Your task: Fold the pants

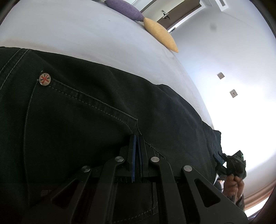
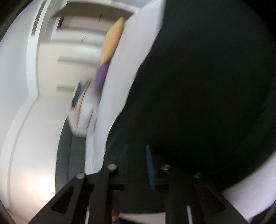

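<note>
- Black denim pants (image 1: 89, 110) lie on the pale lilac bed sheet (image 1: 77, 31); the left wrist view looks across the seat, back pocket with a round red-cross metal rivet (image 1: 44, 79) at 10 o'clock.
- Left gripper (image 1: 137, 137): blue-padded fingers (image 1: 133, 155) pressed together at the pocket's lower corner. We judge it pinches denim there, but the cloth between the pads isn't clearly visible.
- Right gripper (image 2: 138, 151): view is motion-blurred; one blue pad (image 2: 151, 165) is visible, dark cloth fills 12 to 4 o'clock and drapes over the finger area. We cannot tell how far apart the fingers stand or whether they hold cloth.
- In the left view the other gripper shows at 4 o'clock by the pants' edge.
- Purple oval cushion (image 1: 124, 8) and mustard oval cushion (image 1: 160, 34) sit at the bed's far end, 12 o'clock.
- Progress: our judgement is early to mid-fold. No finished stacked fold is visible; remaining folds and flattening are left.
</note>
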Demonstrator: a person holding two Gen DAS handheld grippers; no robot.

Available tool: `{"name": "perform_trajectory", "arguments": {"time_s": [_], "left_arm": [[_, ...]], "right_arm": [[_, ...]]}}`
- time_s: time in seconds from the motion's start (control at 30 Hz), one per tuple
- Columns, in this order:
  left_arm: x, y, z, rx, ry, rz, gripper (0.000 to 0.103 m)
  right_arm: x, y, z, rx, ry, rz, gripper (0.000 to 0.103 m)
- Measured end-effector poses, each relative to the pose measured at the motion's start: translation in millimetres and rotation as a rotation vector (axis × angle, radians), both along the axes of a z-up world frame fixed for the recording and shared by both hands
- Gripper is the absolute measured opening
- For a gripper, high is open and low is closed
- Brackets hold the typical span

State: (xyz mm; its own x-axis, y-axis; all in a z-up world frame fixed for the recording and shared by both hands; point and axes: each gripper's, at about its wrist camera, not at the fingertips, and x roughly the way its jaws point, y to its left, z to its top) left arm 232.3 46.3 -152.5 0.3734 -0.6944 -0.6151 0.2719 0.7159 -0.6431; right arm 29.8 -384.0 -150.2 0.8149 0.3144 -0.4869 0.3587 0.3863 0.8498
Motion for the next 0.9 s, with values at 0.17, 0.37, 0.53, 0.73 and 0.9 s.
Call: {"name": "perform_trajectory", "arguments": {"time_s": [0.17, 0.37, 0.53, 0.73, 0.9], "left_arm": [[0, 0, 0, -0.002, -0.001, 0.001, 0.005], [-1, -2, -1, -0.001, -0.003, 0.004, 0.005], [-2, -2, -1, 0.001, -0.003, 0.005, 0.005], [-3, -3, -1, 0.004, -0.006, 0.009, 0.005], [-4, -3, 0, 0.005, -0.007, 0.010, 0.005]], "right_arm": [[-85, -92, 11, -0.006, -0.014, -0.348, 0.011], [-157, -131, 43, -0.060, -0.058, -0.529, 0.065], [-146, -117, 20, 0.027, -0.036, -0.458, 0.065], [-123, -107, 14, 0.067, -0.065, -0.430, 0.062], [-95, -102, 13, 0.091, -0.073, -0.384, 0.053]]}}
